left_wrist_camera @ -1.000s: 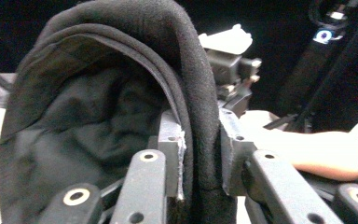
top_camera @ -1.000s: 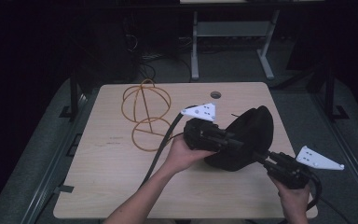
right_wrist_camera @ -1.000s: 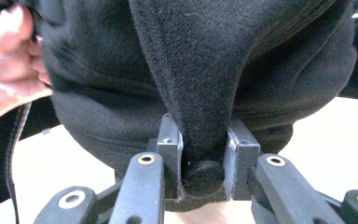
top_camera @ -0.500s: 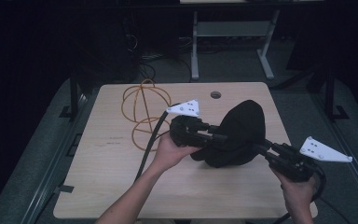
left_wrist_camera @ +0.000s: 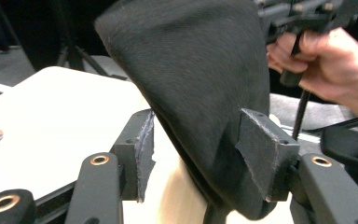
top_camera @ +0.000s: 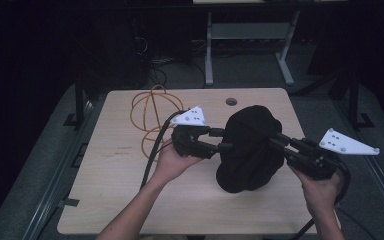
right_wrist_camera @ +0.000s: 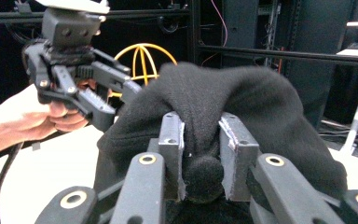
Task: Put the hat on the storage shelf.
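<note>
Over the table (top_camera: 120, 165), the right gripper (right_wrist_camera: 200, 149) pinches a fold of the black hat (top_camera: 250, 147), holding it up, while the left gripper (left_wrist_camera: 193, 149), jaws just opening, stands half-wide astride its edge, one pad touching, seemingly to regrip.

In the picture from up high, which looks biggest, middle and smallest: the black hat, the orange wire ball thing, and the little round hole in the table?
1. Black hat, biggest.
2. Orange wire frame, middle, though it sits farther away.
3. Round hole, smallest.

A light wooden table (top_camera: 130, 200) stands on dark, perhaps carpeted floor (top_camera: 40, 150), a pale metal frame (top_camera: 245, 35) behind it.
</note>
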Demonstrator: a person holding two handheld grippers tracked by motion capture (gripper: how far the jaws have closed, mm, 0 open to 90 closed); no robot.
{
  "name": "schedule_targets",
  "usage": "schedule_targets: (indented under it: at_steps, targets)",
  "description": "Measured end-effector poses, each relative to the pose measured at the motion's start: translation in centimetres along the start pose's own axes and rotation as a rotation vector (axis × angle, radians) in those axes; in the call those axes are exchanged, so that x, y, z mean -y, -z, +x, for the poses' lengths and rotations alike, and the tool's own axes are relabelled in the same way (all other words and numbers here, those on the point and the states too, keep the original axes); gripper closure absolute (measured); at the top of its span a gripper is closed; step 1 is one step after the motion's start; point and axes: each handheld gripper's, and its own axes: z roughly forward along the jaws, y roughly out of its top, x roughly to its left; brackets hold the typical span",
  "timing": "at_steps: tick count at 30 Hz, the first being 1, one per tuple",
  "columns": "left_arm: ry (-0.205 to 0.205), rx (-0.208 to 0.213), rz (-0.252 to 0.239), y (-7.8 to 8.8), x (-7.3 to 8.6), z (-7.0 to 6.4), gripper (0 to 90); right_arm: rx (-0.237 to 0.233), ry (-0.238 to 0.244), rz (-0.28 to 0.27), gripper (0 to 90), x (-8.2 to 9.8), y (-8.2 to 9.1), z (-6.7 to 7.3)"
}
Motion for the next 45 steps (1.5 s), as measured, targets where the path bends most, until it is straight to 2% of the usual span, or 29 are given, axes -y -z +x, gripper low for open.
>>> schedule_targets:
  at_steps: [2, 7, 14, 16, 22, 25, 29, 36, 41, 43, 44, 45]
  targets:
    - [-0.009, -0.027, 0.017, 0.3, 0.3, -0.1, 43.7, -0.003, -0.01, -0.003, 72.5, -0.3, -0.1, -0.4]
    - [-0.009, -0.039, 0.028, 1.1, 1.0, -0.2, 42.9, -0.005, -0.029, 0.002, 72.6, -1.0, -0.1, -1.2]
    - [-0.005, -0.053, 0.034, 2.0, 2.4, -0.3, 42.4, 0.006, -0.003, 0.066, 72.9, -2.2, -0.8, -1.6]
    - [0.007, -0.059, 0.032, 2.3, 2.8, -0.3, 41.5, 0.009, 0.002, 0.084, 73.0, -2.5, -1.1, -1.7]
    - [-0.006, -0.08, 0.047, 3.5, 4.1, -0.7, 39.9, 0.002, 0.014, 0.115, 73.2, -3.8, -2.3, -1.9]
    - [0.004, -0.082, 0.034, 4.2, 4.7, -0.8, 39.8, -0.002, 0.023, 0.132, 73.3, -4.6, -3.0, -1.8]
    - [0.006, -0.096, 0.044, 5.1, 5.9, -1.1, 39.3, -0.009, 0.041, 0.158, 73.4, -5.6, -4.0, -1.6]
    - [0.012, -0.12, 0.051, 6.6, 8.1, -1.3, 37.0, -0.03, 0.062, 0.169, 73.4, -7.8, -5.6, -1.1]
    - [0.038, -0.143, 0.052, 7.8, 10.0, -1.3, 35.1, -0.044, 0.082, 0.172, 73.6, -9.6, -7.0, -0.6]
    - [0.036, -0.153, 0.065, 8.2, 10.7, -1.2, 35.0, -0.057, 0.081, 0.172, 73.8, -10.2, -7.6, -0.5]
    - [0.032, -0.156, 0.072, 8.4, 10.9, -1.1, 34.8, -0.059, 0.09, 0.173, 74.4, -10.6, -8.1, -0.4]
    - [0.045, -0.16, 0.074, 8.5, 11.3, -1.1, 34.6, -0.067, 0.094, 0.175, 83.2, -10.9, -8.4, -0.4]
